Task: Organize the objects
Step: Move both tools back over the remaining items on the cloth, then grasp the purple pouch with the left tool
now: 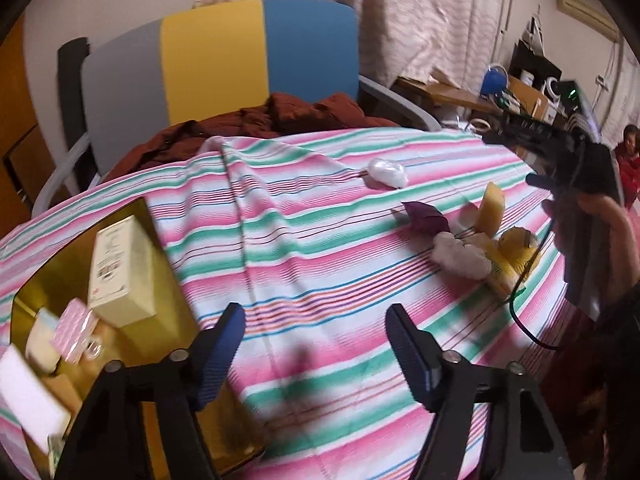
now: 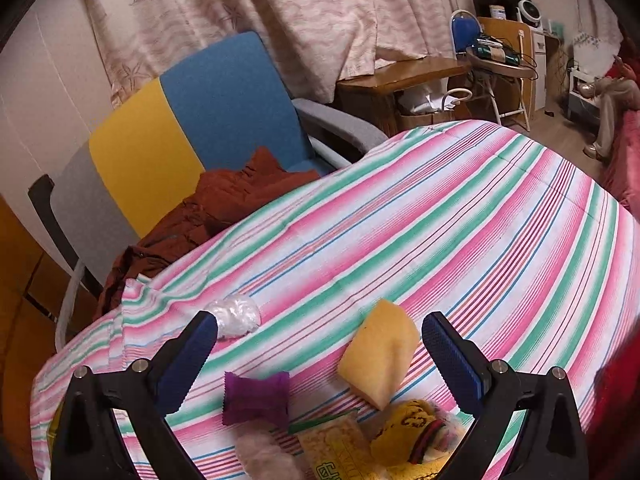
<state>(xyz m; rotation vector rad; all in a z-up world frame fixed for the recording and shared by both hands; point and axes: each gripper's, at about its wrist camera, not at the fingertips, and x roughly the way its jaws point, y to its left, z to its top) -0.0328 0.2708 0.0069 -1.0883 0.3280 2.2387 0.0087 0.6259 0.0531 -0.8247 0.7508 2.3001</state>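
Currently your left gripper (image 1: 314,320) has its fingers spread, empty, over the striped tablecloth (image 1: 304,240); your right gripper (image 2: 320,336) likewise gapes above the yellow sponge wedge (image 2: 380,364) and purple crinkled wrapper (image 2: 256,398). A gold tray (image 1: 160,248) at left holds the cream carton (image 1: 120,272).

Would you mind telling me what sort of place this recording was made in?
Most likely a lived-in home room: a table under a striped cloth, a colour-block armchair with a rust-coloured garment on it, and patterned curtains behind.
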